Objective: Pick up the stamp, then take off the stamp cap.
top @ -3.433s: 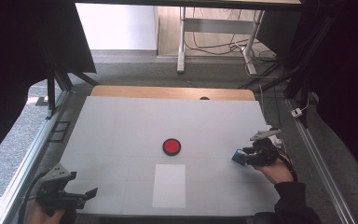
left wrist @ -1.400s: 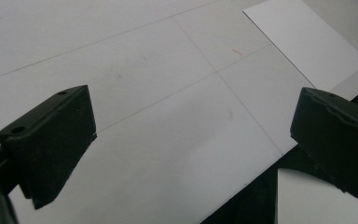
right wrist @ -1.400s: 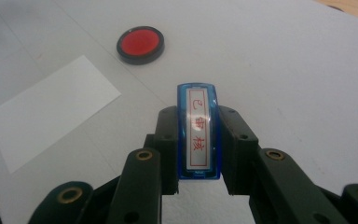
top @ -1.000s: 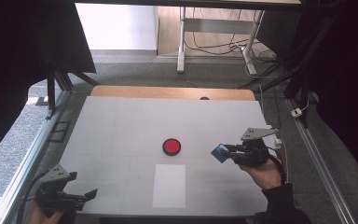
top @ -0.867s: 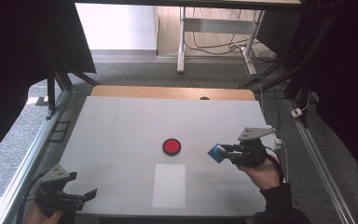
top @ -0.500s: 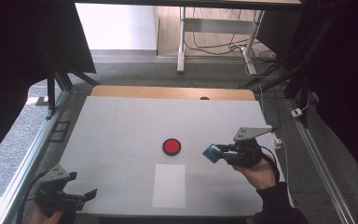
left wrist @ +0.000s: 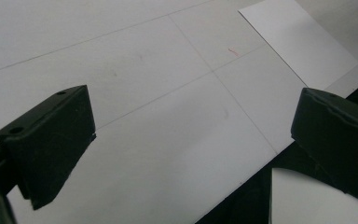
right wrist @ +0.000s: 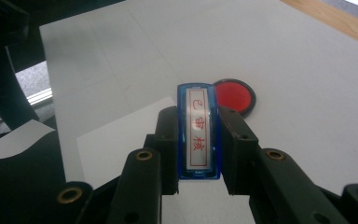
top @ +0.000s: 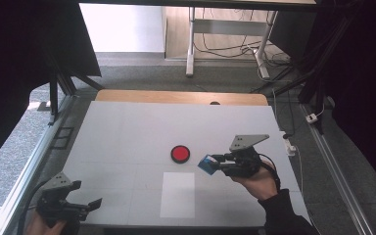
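Right claw [right wrist: 198,140] clamped on a blue rubber stamp [right wrist: 198,130], label with red characters facing up; in the high view it hangs above the bench [top: 127,127], just right of the red ink pad [top: 180,153] and above the near white paper sheet [top: 177,194]

Left claw [left wrist: 186,140] spread wide, nothing between the jaws, parked at the near left bench corner

Judged progress: pickup done, stamp in transit. Left to do, likely: press on ink pad, then stamp the sheet, which looks unmarked. Early-middle stage
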Tool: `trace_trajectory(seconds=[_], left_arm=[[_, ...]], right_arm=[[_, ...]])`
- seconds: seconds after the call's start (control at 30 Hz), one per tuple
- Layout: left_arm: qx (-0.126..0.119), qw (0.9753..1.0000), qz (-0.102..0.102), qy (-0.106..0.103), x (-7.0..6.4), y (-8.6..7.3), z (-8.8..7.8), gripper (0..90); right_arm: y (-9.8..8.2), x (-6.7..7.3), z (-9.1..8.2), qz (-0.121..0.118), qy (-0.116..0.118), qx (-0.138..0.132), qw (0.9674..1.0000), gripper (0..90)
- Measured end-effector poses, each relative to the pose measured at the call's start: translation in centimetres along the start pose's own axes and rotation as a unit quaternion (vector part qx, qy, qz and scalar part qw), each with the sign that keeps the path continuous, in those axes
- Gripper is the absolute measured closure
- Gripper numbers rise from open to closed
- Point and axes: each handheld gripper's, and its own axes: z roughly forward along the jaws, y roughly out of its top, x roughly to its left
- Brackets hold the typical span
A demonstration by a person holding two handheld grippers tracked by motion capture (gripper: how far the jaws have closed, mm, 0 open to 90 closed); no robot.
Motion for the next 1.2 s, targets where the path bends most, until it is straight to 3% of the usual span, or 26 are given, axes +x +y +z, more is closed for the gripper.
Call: trace_trajectory(seconds=[0.7, 1.07, 1.2], left_arm=[[0.005, 0.9999, 0.004, -0.01, 0.0, 0.0, 0.0, 0.9], [0.002, 0.9999, 0.01, -0.008, -0.2, -0.1, -0.1, 0.2], [0.0, 0.9996, 0.02, -0.018, -0.5, 0.3, 0.0, 0.4]], right_arm=[[3.3, 1.9, 4.3, -0.032, 0.056, 0.002, 0.9979, 71.6], [3.3, 2.1, 4.6, -0.036, 0.065, 0.007, 0.9972, 71.5], [3.3, 2.2, 4.5, -0.041, 0.067, 0.007, 0.9968, 71.5]])
